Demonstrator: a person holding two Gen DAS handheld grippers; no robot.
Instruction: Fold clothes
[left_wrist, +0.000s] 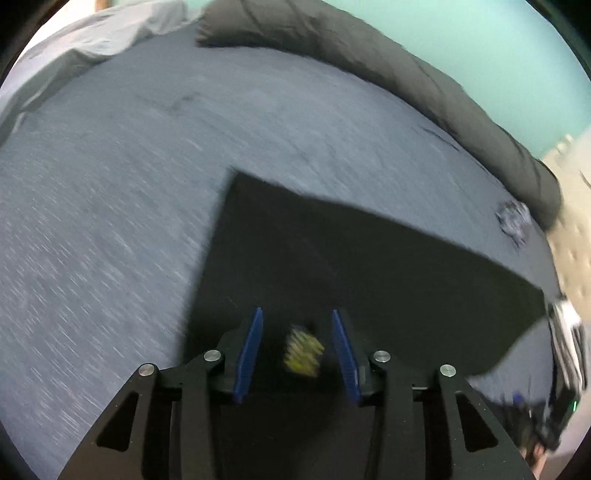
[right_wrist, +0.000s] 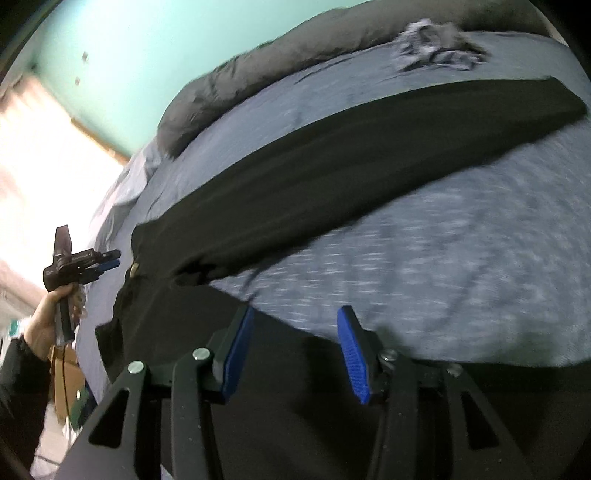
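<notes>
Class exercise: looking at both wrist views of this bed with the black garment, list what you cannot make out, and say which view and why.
- Left wrist view: the yellow mark on the black garment is motion-blurred; unreadable.
- Right wrist view: the crumpled patterned cloth is small and smeared; its kind is unclear.
- Right wrist view: the garment's near part is covered by the right gripper and cut off by the bottom edge.
- Right wrist view: the left gripper is too small to judge.
</notes>
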